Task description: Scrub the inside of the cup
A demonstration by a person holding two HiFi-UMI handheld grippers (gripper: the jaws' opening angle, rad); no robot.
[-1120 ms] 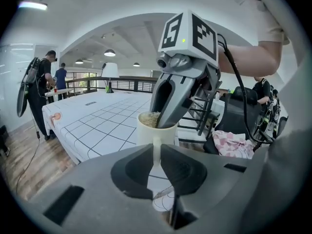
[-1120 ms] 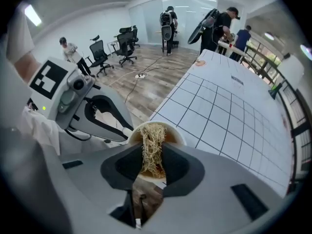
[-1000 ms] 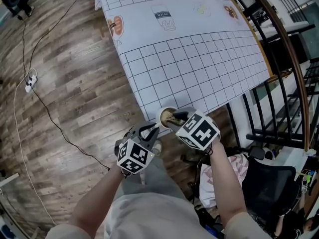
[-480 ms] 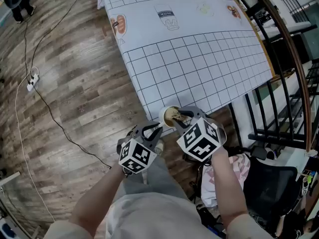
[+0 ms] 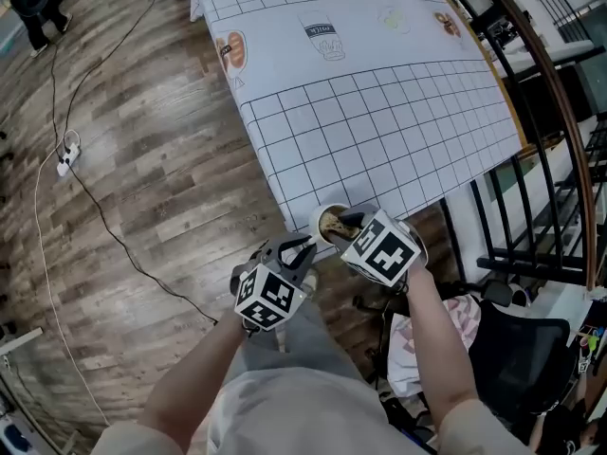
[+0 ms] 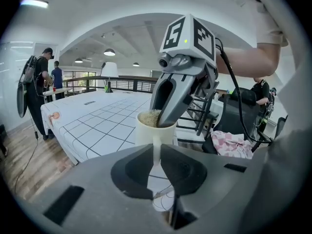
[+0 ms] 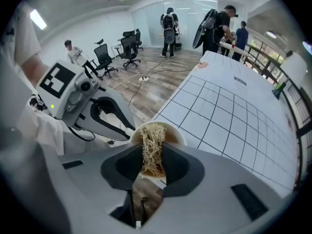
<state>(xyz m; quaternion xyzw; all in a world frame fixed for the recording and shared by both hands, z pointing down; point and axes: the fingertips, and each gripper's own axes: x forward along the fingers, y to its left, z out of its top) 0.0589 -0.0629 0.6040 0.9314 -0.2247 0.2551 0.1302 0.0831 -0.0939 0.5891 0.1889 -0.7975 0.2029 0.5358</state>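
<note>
A cream cup [image 5: 331, 224] is held in the air just off the near edge of the table [image 5: 379, 112]. My left gripper [image 5: 305, 247] is shut on the cup's thin handle [image 6: 156, 152], which runs between its jaws in the left gripper view. My right gripper [image 5: 343, 224] is shut on a tan fibrous scrubber [image 7: 152, 147]. The scrubber's far end sits inside the cup's mouth [image 7: 157, 127]. In the left gripper view the right gripper's fingers [image 6: 168, 106] dip into the cup [image 6: 155, 130] from above. The cup's bottom is hidden.
The table wears a white checked cloth with small printed pictures [image 5: 326, 38]. A black railing [image 5: 545, 131] runs along its right side. A dark chair with a pink-and-white cloth [image 5: 422, 335] stands below my right arm. A cable and power strip [image 5: 64, 154] lie on the wooden floor. People [image 7: 222, 21] stand far off.
The right gripper drew back a little from the cup and then pushed in again with the scrubber. The left gripper keeps the cup in nearly the same place.
</note>
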